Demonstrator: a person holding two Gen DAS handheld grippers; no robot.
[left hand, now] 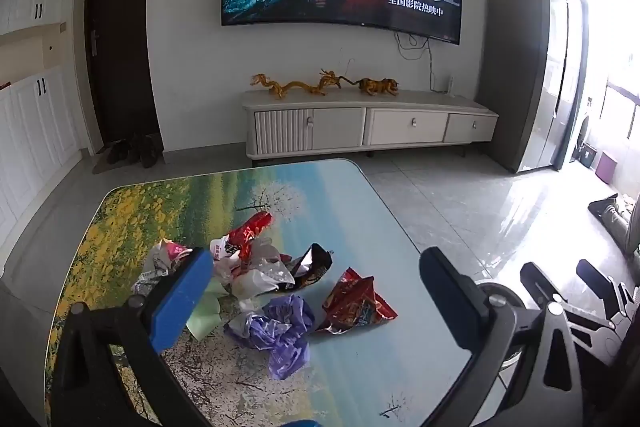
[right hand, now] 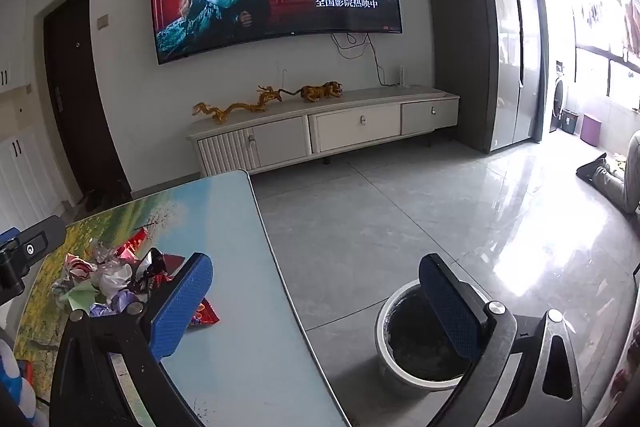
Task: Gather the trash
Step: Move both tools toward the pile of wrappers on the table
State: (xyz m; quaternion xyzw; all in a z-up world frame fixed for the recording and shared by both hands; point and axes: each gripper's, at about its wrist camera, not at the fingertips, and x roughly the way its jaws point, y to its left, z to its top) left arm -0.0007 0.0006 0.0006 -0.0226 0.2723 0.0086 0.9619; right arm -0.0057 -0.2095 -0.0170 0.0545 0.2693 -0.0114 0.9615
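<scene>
Your left gripper [left hand: 316,283] hangs wide open above the trash [left hand: 276,287], which lies heaped mid-worktop [left hand: 360,367]: wrappers, a purple bag [left hand: 276,331], a red packet [left hand: 354,303]. Nothing is between its fingers, so you are probably lining up a first pick. Your right gripper [right hand: 316,291] is also open and empty, held off the worktop's edge over the bin [right hand: 416,343] on the floor, likely marking where each piece should drop.
</scene>
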